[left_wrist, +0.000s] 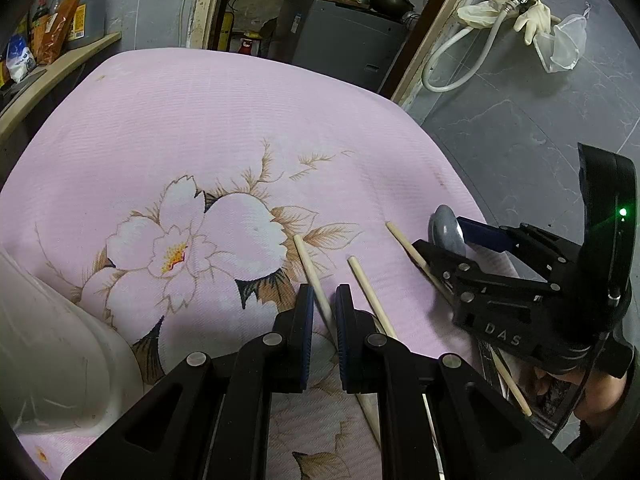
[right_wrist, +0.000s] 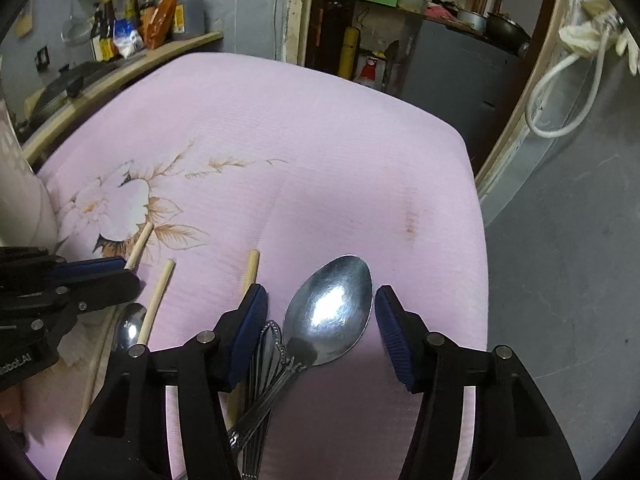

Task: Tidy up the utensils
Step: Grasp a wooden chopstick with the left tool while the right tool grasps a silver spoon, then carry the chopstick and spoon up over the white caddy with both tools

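Three wooden chopsticks lie on the pink flowered cloth (left_wrist: 200, 120). My left gripper (left_wrist: 323, 300) is nearly shut around the leftmost chopstick (left_wrist: 310, 270); a second chopstick (left_wrist: 366, 284) lies just right of it and a third chopstick (left_wrist: 404, 242) runs under my right gripper (left_wrist: 444, 236). In the right wrist view my right gripper (right_wrist: 320, 300) is open, its pads on either side of a large steel spoon (right_wrist: 328, 312) that lies on the cloth. A smaller spoon (right_wrist: 130, 326) and a fork (right_wrist: 268, 344) lie to its left.
A white plastic container (left_wrist: 52, 344) stands at the left of the cloth. A shelf with bottles and packets (right_wrist: 140, 20) runs along the back left wall. The table's right edge (right_wrist: 478, 240) drops to a grey tiled floor.
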The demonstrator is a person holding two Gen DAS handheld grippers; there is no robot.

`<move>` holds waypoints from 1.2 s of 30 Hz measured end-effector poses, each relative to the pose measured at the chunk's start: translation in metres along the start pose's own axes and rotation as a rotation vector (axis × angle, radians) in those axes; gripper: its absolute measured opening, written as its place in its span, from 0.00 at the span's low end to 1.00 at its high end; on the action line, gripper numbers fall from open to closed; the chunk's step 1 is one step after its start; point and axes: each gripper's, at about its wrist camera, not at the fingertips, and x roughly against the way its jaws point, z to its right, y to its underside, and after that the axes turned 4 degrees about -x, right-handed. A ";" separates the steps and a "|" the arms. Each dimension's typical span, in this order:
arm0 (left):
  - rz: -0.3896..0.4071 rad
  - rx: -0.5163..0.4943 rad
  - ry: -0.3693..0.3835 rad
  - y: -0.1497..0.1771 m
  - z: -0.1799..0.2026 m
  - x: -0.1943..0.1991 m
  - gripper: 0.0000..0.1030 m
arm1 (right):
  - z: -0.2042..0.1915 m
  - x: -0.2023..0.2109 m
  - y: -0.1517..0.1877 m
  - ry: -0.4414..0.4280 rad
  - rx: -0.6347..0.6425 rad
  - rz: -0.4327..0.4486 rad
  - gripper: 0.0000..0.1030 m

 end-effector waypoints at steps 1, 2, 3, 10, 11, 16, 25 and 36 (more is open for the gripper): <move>0.000 0.000 0.000 0.000 0.000 0.000 0.08 | 0.001 0.001 0.001 0.002 -0.005 0.005 0.43; 0.000 0.000 0.000 0.000 0.000 0.000 0.08 | 0.002 0.002 0.002 0.002 -0.009 0.012 0.40; 0.000 0.000 -0.001 0.000 0.000 0.000 0.07 | 0.002 0.003 0.002 0.001 -0.011 0.015 0.40; 0.011 -0.002 0.041 0.001 0.001 0.005 0.02 | -0.001 0.012 0.006 -0.021 0.002 0.074 0.39; 0.018 -0.004 0.050 0.002 0.002 0.007 0.02 | -0.001 0.018 0.006 -0.027 0.002 0.100 0.39; 0.053 0.005 0.077 0.007 0.003 0.023 0.02 | -0.004 0.051 0.014 -0.024 0.000 0.262 0.39; 0.127 -0.054 0.074 0.018 0.031 0.050 0.02 | -0.016 0.092 0.037 -0.005 0.032 0.459 0.38; 0.334 -0.097 0.116 0.033 0.050 0.100 0.02 | -0.020 0.120 0.047 -0.040 -0.011 0.565 0.35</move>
